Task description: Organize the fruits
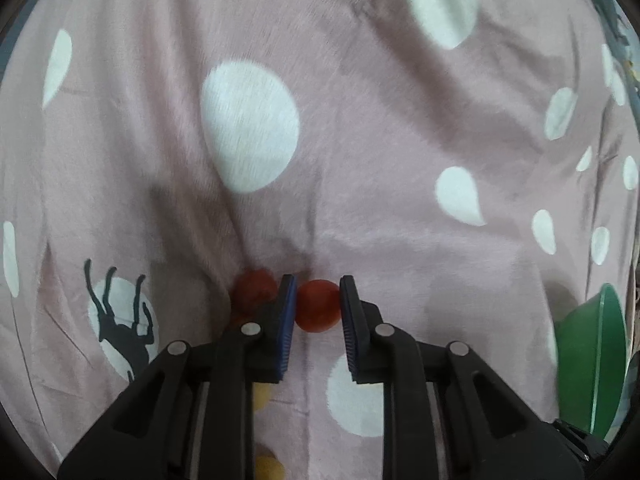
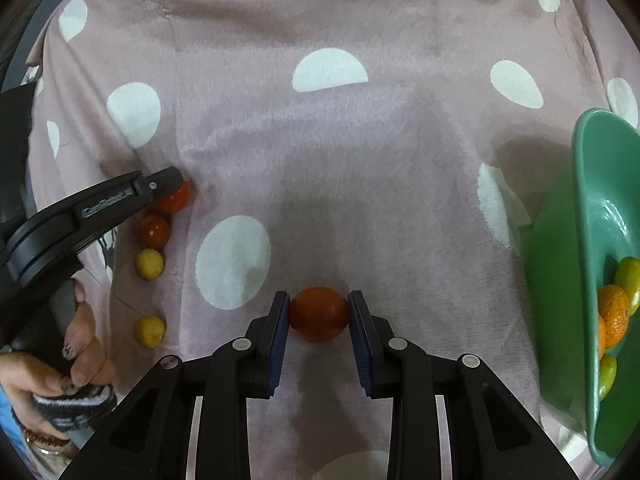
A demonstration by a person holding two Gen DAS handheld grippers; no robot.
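Tomatoes are sitting between both sets of jaws: right gripper (image 2: 319, 312) is clamping a red tomato (image 2: 319, 314); left gripper (image 1: 318, 300) is closing around another tomato (image 1: 318, 305), bowl (image 2: 592, 240) lying rightward.

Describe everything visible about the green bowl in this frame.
The green bowl is glossy and smooth, like plastic, with a paler teal inside and rim. It sits on the pink dotted cloth, at the right edge of both views. From the right wrist view it holds oranges and yellow-green fruits. Neither pair of tongs touches it; the right tongs grip a red fruit to its left.
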